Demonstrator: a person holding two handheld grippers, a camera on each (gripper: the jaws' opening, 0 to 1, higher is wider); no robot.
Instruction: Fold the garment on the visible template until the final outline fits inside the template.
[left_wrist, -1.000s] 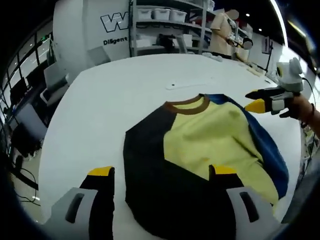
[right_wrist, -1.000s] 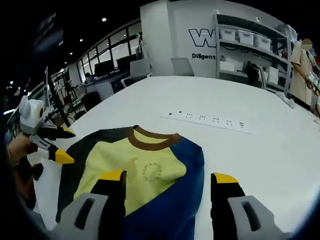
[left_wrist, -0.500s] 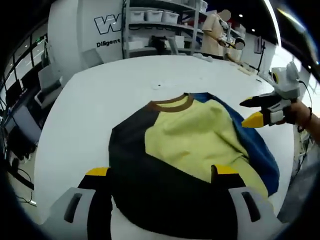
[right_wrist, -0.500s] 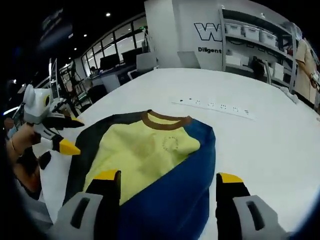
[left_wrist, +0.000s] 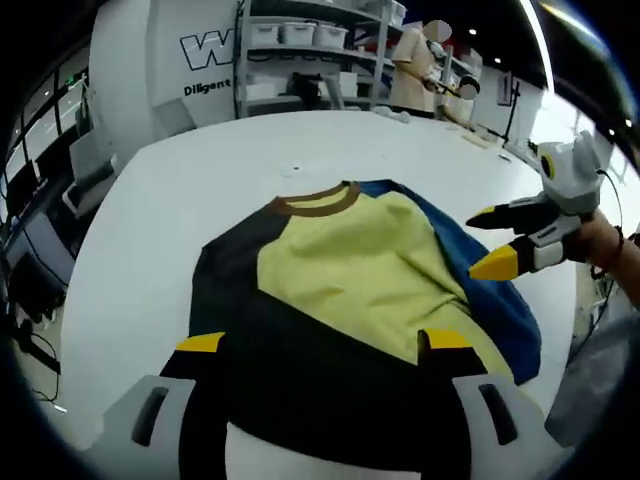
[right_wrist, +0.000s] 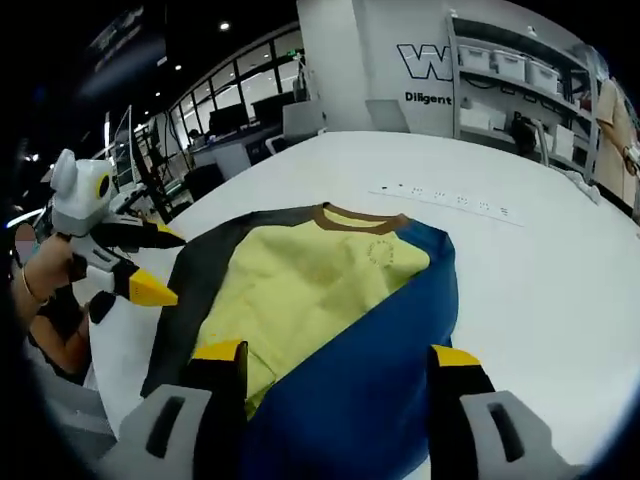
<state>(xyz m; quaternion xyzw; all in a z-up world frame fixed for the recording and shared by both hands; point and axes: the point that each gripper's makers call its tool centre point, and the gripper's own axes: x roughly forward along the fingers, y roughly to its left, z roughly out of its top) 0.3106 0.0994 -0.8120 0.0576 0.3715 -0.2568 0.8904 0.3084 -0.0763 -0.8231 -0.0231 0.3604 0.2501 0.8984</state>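
A yellow, black and blue garment lies flat on a white table, collar pointing far, long axis running near to far. Left gripper and right gripper hover wide apart-jawed over its near hem, gripping nothing. Shelves stand beyond the table.

white table, big rounded top. shirt lies flat on it, yellow front, black side, blue side, brown collar pointing at the far edge. row of small dark marks on the tabletop just beyond the collar.
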